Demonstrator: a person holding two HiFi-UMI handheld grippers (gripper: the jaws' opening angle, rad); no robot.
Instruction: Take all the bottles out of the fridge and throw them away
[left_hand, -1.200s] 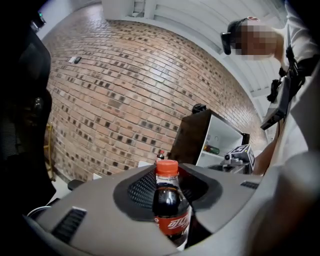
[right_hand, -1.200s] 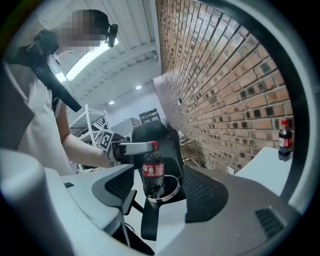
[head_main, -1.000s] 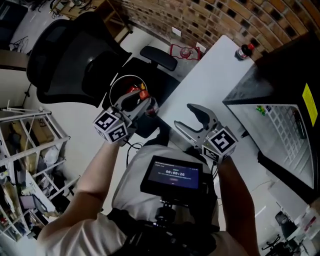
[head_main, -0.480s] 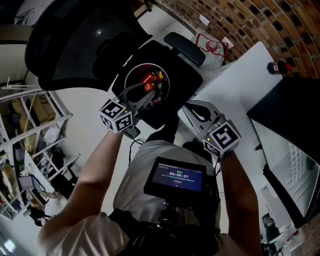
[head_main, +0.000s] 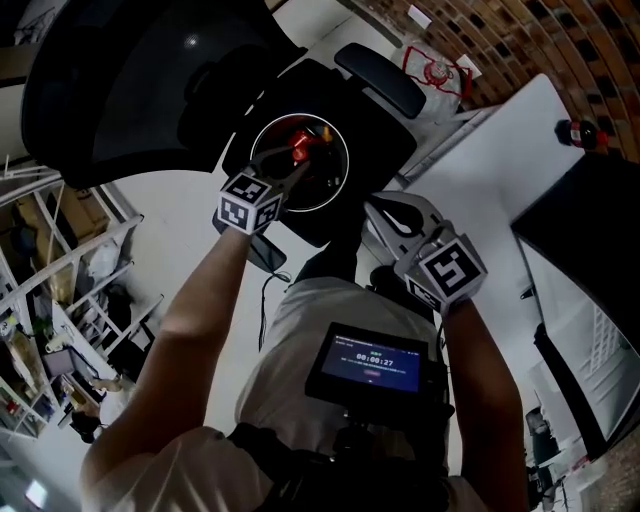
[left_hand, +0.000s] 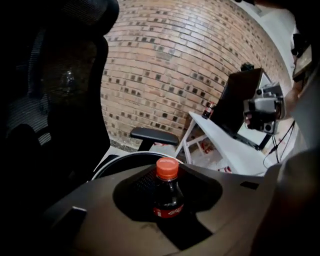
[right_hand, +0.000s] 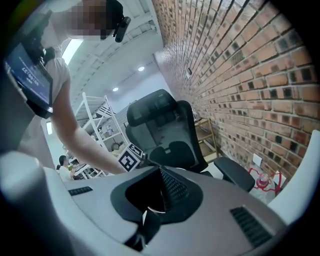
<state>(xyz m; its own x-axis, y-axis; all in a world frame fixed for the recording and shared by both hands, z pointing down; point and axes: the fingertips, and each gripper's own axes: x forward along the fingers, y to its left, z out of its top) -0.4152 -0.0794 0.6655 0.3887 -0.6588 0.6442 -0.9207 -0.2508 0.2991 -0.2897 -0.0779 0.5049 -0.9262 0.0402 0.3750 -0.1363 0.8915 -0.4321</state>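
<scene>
A small cola bottle (left_hand: 167, 192) with an orange-red cap stands upright between the jaws of my left gripper (left_hand: 167, 202), which is shut on it. In the head view, my left gripper (head_main: 292, 162) holds it over a round white-rimmed bin (head_main: 347, 168) with red-capped bottles inside. The bin's rim (left_hand: 120, 161) shows just beyond the held bottle. My right gripper (head_main: 388, 208) hangs shut and empty to the right of the bin; its jaws (right_hand: 162, 192) meet with nothing between them. Another cola bottle (head_main: 580, 132) stands on the white table (head_main: 490, 170).
A black office chair (head_main: 130, 70) with an armrest (head_main: 375, 78) stands right behind the bin. The black fridge (head_main: 585, 225) sits on the table at the right. A brick wall (left_hand: 165, 65) runs behind, and metal shelves (head_main: 70, 290) stand at the left.
My left gripper has carried the bottle forward until it is over the bin. My right gripper's jaws have gone from wide open to shut, and it has drawn nearer the bin.
</scene>
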